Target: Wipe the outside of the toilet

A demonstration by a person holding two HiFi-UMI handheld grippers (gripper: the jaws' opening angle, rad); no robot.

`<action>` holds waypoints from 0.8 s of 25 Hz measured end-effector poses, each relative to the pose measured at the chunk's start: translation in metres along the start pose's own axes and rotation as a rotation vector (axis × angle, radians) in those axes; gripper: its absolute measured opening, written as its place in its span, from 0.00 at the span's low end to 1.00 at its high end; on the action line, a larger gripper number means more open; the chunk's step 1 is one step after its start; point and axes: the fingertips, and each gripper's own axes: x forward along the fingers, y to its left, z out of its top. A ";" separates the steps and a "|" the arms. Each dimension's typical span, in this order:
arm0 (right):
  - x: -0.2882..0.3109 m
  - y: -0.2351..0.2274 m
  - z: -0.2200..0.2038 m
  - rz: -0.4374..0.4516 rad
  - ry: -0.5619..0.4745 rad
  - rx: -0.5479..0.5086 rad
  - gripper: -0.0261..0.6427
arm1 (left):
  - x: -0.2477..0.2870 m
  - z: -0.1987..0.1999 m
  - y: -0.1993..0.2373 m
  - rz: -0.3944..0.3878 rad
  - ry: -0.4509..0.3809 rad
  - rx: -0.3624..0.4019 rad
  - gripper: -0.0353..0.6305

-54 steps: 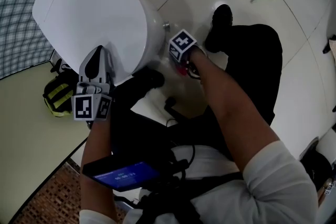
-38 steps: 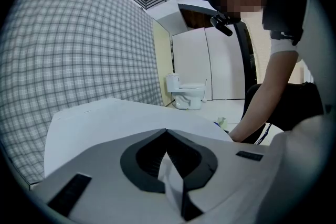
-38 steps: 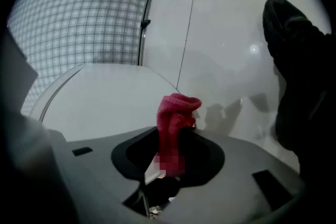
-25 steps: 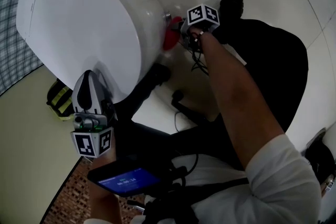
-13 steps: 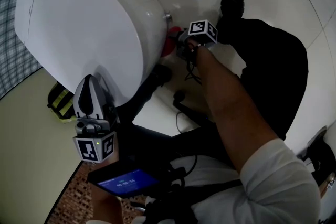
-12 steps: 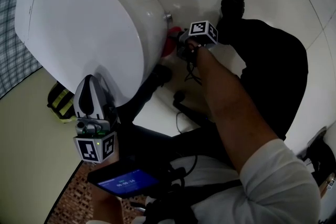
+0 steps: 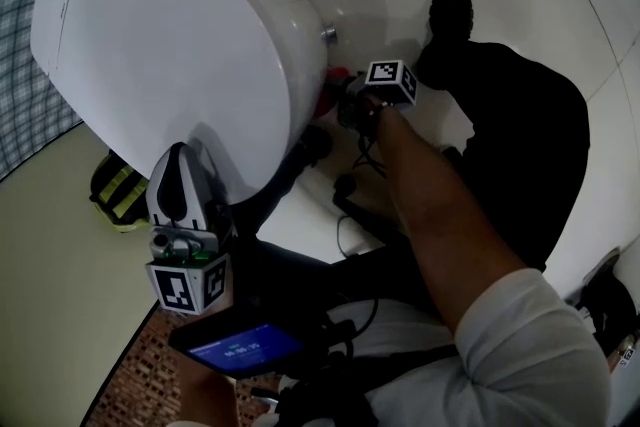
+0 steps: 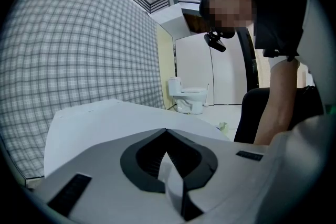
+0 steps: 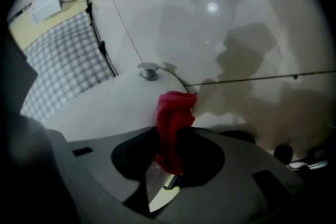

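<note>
Here, right gripper (image 7: 345, 107) pinching red cloth (image 9: 174, 118), cloth at toilet (image 7: 170, 45) base

White sleeve (image 7: 530, 345), blk trousers (image 7: 535, 145), 2 b/w marker cubes (image 7: 188, 285) (image 7: 392, 80).

The left claw (image 7: 180, 177) sits low at the person's left and points forward, nearly level. Its jaws are pressed together with nothing between them. The right claw (image 7: 345, 103) is reached out ahead and tipped downward on a bare, outstretched forearm (image 7: 430, 205), with a white sleeve (image 7: 530, 345) at the elbow. Its jaws have just been closing a little further and pinch a red cloth (image 9: 173, 113).
</note>
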 end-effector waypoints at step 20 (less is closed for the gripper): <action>0.006 -0.001 -0.022 0.034 -0.041 0.042 0.21 | 0.012 0.010 -0.003 0.026 -0.052 0.037 0.05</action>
